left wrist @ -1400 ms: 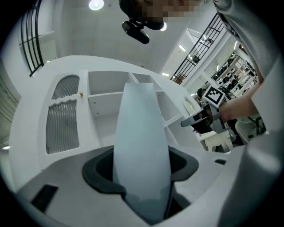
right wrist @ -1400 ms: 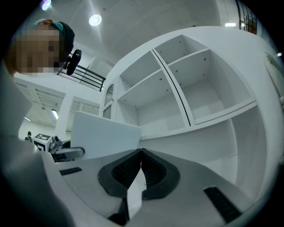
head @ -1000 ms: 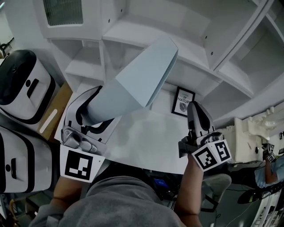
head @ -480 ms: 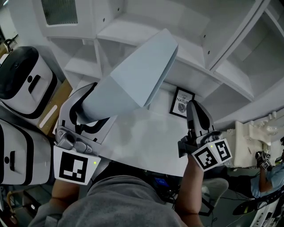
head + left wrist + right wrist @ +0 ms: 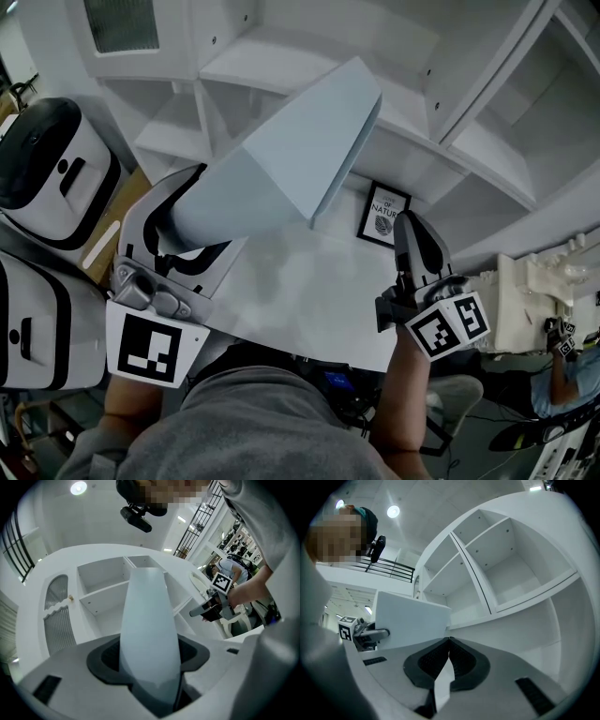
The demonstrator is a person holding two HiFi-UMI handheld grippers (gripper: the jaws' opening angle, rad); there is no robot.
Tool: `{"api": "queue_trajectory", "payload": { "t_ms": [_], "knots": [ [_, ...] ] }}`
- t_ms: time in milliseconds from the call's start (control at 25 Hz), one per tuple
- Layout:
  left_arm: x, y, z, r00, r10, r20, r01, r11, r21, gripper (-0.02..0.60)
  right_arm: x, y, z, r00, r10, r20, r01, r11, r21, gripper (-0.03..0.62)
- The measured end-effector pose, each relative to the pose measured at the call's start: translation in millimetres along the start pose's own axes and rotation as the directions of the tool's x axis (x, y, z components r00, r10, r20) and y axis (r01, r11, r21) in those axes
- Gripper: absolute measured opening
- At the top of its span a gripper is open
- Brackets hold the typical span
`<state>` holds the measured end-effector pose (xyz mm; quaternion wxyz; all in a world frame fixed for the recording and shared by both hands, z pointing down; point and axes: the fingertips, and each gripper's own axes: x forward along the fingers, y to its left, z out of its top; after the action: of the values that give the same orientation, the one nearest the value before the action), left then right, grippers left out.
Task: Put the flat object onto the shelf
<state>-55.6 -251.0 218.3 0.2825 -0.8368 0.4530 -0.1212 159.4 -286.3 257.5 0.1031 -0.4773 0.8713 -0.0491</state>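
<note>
A flat pale-blue box (image 5: pixel 281 169) is held slanted up toward the white shelf unit (image 5: pixel 281 66), with my left gripper (image 5: pixel 183 230) shut on its lower end. In the left gripper view the box (image 5: pixel 149 620) rises from between the dark pads of the left gripper (image 5: pixel 150 677) and points at the open shelf compartments (image 5: pixel 103 592). My right gripper (image 5: pixel 417 244) hovers over the white table (image 5: pixel 309 291) to the right, shut with nothing in it; its pads meet in the right gripper view (image 5: pixel 447 644), which also shows the box (image 5: pixel 410 616) at left.
A small framed picture (image 5: pixel 383 214) leans at the back of the table under the shelf. Two white-and-black machines (image 5: pixel 52 169) stand at the left. A white ornate piece (image 5: pixel 534 291) and a person (image 5: pixel 562 366) are at the far right.
My left gripper has drifted slightly left, and the box's far end has risen a little toward the shelf. The right gripper has stayed put.
</note>
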Motion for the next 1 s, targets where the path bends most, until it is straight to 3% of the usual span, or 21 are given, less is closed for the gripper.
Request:
{"api": "queue_trajectory", "payload": {
  "t_ms": [520,1000],
  "knots": [
    [7.8,11.1,15.9,1.000,-0.010,0.030,0.011,0.999,-0.031,0.272,7.1,-6.9,3.1,1.000,0.001,0.004,-0.001,1.000,-0.013,0.028],
    [7.1,28.5,38.6,0.998,0.015,0.058,-0.012,0.999,-0.047,0.272,24.3,19.1,37.1,0.997,0.066,0.034,-0.061,0.990,-0.123,0.028]
  ]
}}
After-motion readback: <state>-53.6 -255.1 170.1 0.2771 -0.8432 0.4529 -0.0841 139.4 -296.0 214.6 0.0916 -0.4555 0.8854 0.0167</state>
